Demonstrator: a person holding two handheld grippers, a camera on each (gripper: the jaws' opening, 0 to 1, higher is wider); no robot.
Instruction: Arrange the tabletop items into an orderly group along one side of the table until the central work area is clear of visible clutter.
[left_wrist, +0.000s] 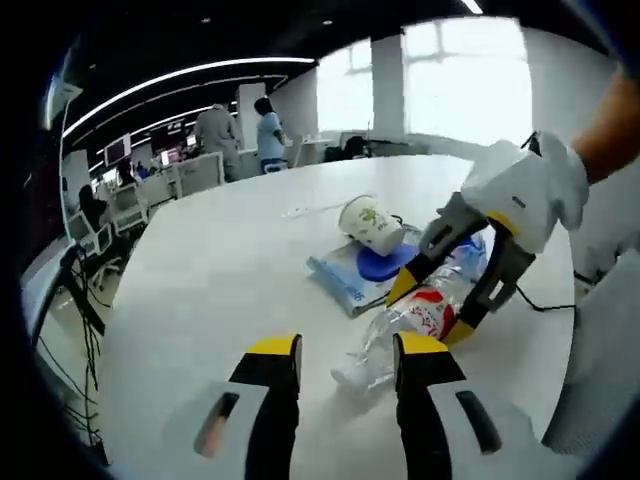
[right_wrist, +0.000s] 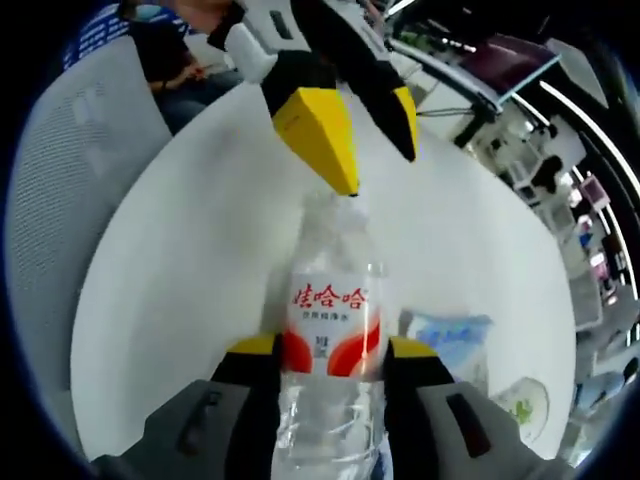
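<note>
A clear plastic water bottle (left_wrist: 425, 312) with a red and white label lies on the white table (left_wrist: 220, 270), its cap end pointing toward my left gripper (left_wrist: 347, 350). That gripper is open, and the cap sits just ahead of the gap between its jaws. My right gripper (left_wrist: 432, 308) reaches in from the right in a white-gloved hand (left_wrist: 530, 185), shut on the bottle at the label. In the right gripper view the bottle (right_wrist: 325, 320) sits between the jaws of my right gripper (right_wrist: 330, 352), and the left gripper (right_wrist: 378, 170) hangs open over the cap.
A paper cup (left_wrist: 370, 225) lies on its side by a blue lid (left_wrist: 385, 265) on a blue-white packet (left_wrist: 345, 282). A black cable (left_wrist: 545, 305) runs on the right. Office chairs and two standing people (left_wrist: 240, 130) are beyond the far edge. The packet (right_wrist: 450, 335) and cup (right_wrist: 525, 410) lie right of the bottle.
</note>
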